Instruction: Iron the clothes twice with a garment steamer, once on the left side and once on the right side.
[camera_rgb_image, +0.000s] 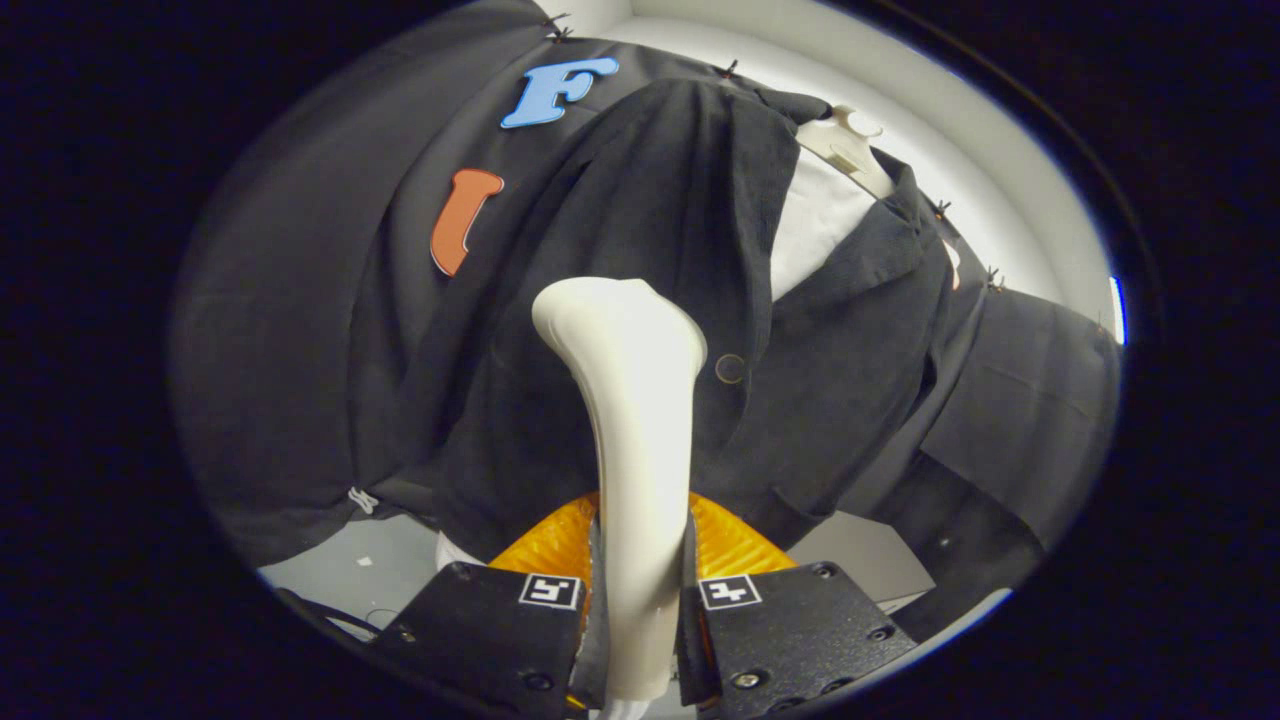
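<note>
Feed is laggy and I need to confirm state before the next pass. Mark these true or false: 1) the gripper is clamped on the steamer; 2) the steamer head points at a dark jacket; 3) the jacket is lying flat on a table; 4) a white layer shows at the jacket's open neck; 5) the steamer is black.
1) True: both fingers of the gripper press on the handle of the steamer.
2) True: its head rises in front of the dark jacket.
3) False: the jacket hangs upright on a mannequin form.
4) True: a white layer shows there.
5) False: the steamer is white.
</note>
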